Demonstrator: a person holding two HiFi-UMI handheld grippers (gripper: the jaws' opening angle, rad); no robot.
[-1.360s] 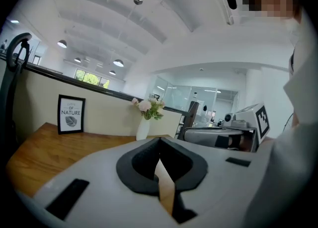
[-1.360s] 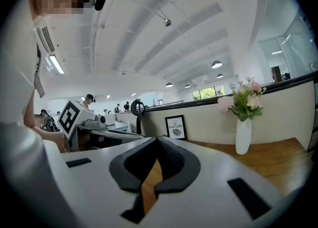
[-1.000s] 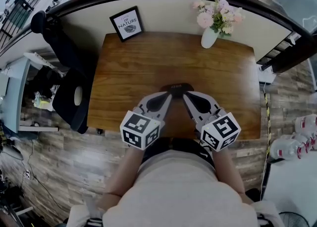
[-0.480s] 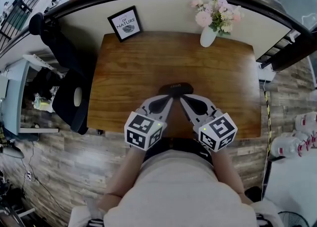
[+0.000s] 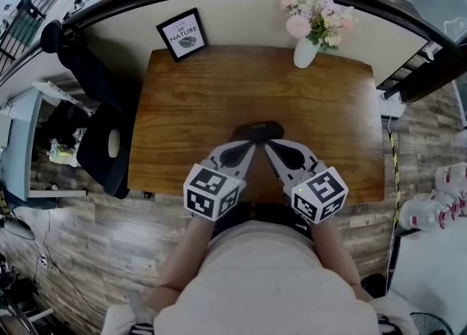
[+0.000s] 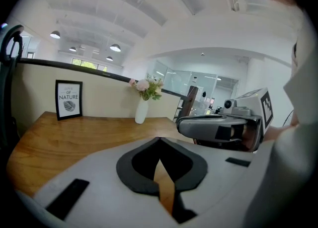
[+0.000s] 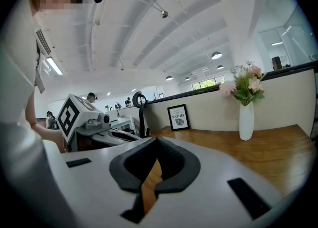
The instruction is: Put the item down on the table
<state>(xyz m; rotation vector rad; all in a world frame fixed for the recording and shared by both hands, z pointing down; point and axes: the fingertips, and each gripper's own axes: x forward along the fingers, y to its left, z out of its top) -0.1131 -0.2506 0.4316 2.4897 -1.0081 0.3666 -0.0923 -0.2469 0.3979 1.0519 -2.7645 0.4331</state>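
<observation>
Grippers hover over the near edge of the table [image 5: 182, 107], left gripper [image 5: 250, 143] and right gripper [image 5: 267, 143] both pressed together, empty. Dark item [image 5: 257, 130] lies on the table, mid-width, toward that edge.

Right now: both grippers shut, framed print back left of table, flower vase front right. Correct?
No. The flower vase stands at the back right of the table; the head view shows it. The left gripper and right gripper are shut, the framed print back left.
</observation>
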